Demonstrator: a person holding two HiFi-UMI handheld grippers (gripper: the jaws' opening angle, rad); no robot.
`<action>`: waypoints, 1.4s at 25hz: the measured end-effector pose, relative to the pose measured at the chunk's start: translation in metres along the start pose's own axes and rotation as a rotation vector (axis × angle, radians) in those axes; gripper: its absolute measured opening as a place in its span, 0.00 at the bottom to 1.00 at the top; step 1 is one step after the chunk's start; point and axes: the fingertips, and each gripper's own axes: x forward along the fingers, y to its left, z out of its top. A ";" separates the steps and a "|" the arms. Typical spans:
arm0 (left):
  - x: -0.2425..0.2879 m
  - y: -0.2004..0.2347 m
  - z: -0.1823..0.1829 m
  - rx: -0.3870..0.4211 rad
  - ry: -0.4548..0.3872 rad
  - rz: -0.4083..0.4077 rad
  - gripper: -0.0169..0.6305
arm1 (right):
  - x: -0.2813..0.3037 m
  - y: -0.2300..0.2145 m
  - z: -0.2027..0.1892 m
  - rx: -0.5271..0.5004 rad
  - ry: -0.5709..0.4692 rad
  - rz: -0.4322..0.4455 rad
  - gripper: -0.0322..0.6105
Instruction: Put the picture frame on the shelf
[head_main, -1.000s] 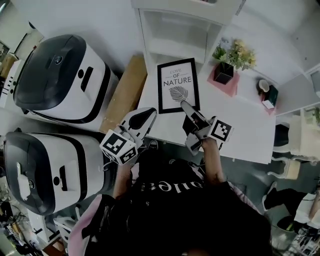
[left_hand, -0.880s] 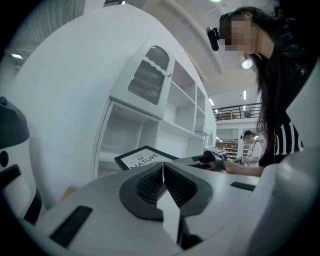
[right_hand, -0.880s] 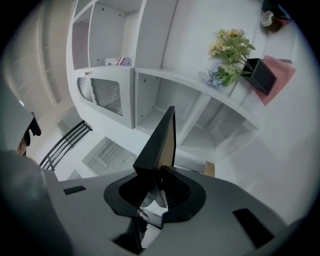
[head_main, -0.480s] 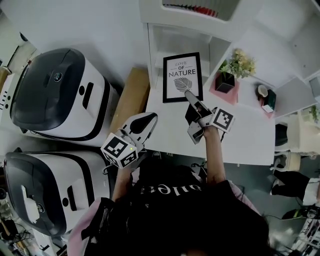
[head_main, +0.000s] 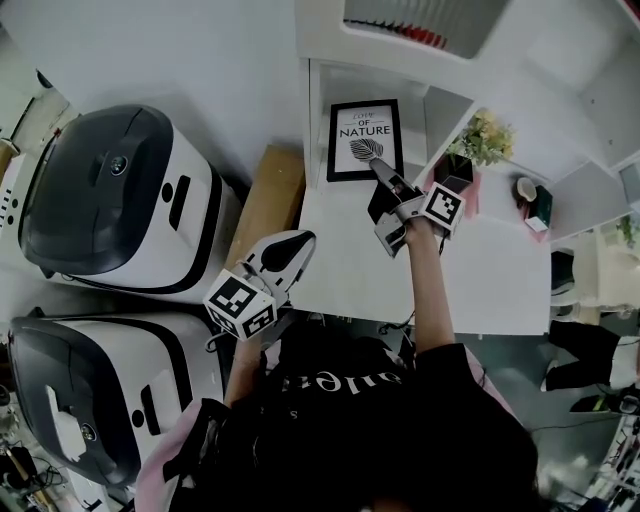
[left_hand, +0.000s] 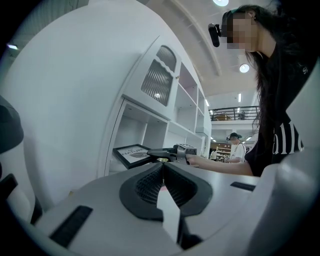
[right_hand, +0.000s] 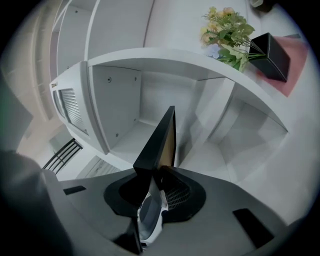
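Right gripper view: right gripper (right_hand: 159, 176) pinches picture frame (right_hand: 161, 142) by 1 edge, far end free to enter shelf (right_hand: 125, 142) | left gripper (left_hand: 163, 170) pressed together, empty, clear.

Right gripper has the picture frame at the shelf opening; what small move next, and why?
Probably ease the right gripper forward: it grips the picture frame by its edge at the shelf compartment's mouth, not yet set down inside.

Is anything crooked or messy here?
Only the picture frame: it hangs tilted at the lowest opening of the shelf, pinched by one edge in the right gripper, not standing yet. Nothing looks spilled or broken.
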 end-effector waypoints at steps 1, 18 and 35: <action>0.000 0.002 0.000 0.001 0.002 -0.002 0.05 | 0.003 -0.003 0.001 0.008 -0.004 -0.007 0.19; 0.015 0.024 -0.008 0.018 0.057 -0.035 0.05 | 0.020 -0.047 0.010 0.190 -0.103 -0.033 0.19; 0.018 0.030 -0.018 -0.015 0.088 -0.042 0.05 | 0.035 -0.050 0.023 0.217 -0.157 -0.051 0.19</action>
